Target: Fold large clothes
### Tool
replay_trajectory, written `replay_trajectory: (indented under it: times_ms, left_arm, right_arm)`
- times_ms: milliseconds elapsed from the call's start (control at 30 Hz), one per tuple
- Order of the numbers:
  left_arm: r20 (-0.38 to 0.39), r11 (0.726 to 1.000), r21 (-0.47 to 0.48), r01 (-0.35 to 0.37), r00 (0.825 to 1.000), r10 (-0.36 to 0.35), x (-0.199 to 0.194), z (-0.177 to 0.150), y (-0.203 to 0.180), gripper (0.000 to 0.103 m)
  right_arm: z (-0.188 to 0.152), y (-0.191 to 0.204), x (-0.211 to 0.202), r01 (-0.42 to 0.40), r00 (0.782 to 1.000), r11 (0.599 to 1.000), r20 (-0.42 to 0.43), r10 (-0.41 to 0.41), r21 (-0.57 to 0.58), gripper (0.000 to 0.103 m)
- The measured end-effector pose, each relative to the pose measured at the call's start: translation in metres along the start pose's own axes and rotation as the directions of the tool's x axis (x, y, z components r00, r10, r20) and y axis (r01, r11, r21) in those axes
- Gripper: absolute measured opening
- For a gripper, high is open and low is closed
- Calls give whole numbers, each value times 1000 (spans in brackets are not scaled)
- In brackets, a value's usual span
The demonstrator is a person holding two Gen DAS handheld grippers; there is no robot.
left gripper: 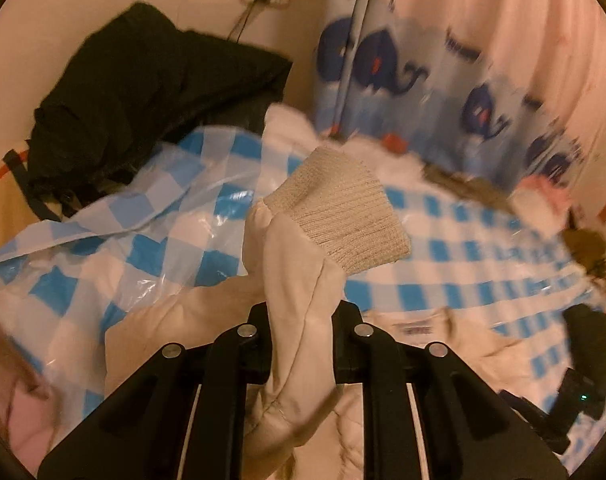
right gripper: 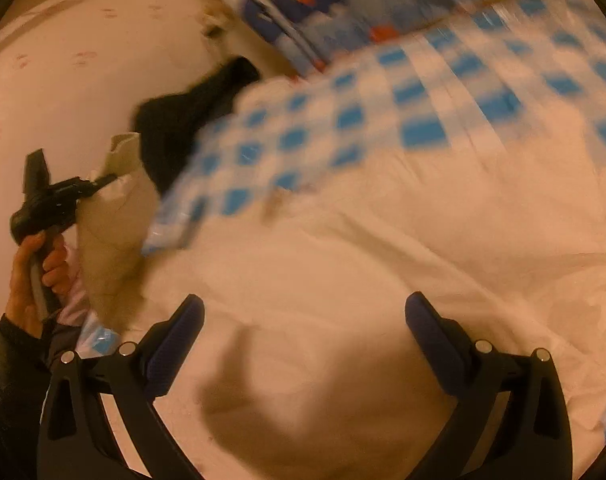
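We find the left gripper clenched on the sleeve of a cream padded jacket, just behind its ribbed knit cuff, which stands free at the centre of the left wrist view. We judge the hold is placed there so the sleeve can be carried across the body of the garment for a fold. The jacket's body fills the centre and lower half of the right wrist view, lying on a blue-and-white checked plastic sheet. The right gripper hangs released above it, jaws wide, nothing between them, likely ready to pin or take the fabric. A black garment sits upper left, clear of the work. The person's hand holds the left tool at the far left.
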State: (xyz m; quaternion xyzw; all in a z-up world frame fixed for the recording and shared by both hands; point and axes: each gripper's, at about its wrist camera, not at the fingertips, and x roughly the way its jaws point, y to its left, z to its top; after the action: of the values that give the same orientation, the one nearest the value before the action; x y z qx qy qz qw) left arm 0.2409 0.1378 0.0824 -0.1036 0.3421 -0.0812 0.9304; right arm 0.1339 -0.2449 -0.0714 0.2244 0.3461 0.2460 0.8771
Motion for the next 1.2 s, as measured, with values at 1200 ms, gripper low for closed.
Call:
replay_trajectory:
  times_ms: [1200]
  left_arm:
    - [-162,853,177,491,869,-466,69,-146,-267,13]
  right_arm:
    - [29,-108,-26,-702,663,417,315,680,577,97]
